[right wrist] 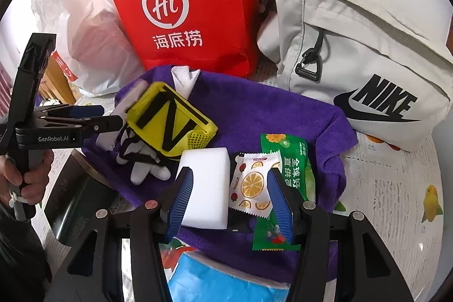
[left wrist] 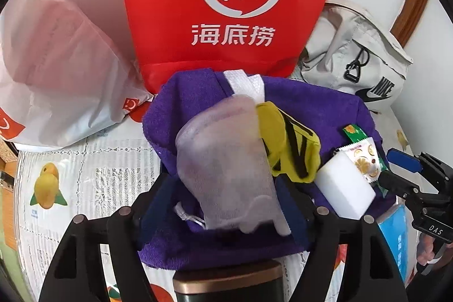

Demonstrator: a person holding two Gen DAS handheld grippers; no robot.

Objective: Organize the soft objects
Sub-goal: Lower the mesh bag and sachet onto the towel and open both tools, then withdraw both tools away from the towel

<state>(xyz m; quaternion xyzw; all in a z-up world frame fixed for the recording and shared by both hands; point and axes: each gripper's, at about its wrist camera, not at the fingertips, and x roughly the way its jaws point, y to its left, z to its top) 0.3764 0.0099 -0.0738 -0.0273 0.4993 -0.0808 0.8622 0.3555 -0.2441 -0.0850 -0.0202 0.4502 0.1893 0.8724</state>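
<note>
A purple towel (right wrist: 254, 109) lies on the table and bears a yellow mesh pouch (right wrist: 170, 120), a white sponge block (right wrist: 206, 183), a white orange-print sachet (right wrist: 253, 183) and a green snack packet (right wrist: 297, 160). My left gripper (left wrist: 223, 205) is shut on a translucent white mesh bag (left wrist: 223, 160) and holds it over the towel (left wrist: 311, 109); from the right wrist view it (right wrist: 113, 118) sits left of the yellow pouch. My right gripper (right wrist: 229, 203) is open, its blue pads around the sponge and sachet. It shows at the right edge of the left view (left wrist: 396, 169).
A red paper bag (right wrist: 184, 4) stands behind the towel. A white plastic bag (right wrist: 85, 33) is at the back left, a grey Nike bag (right wrist: 354, 61) at the back right. A blue pack (right wrist: 220, 279) and a dark cylinder (left wrist: 229, 285) lie near me.
</note>
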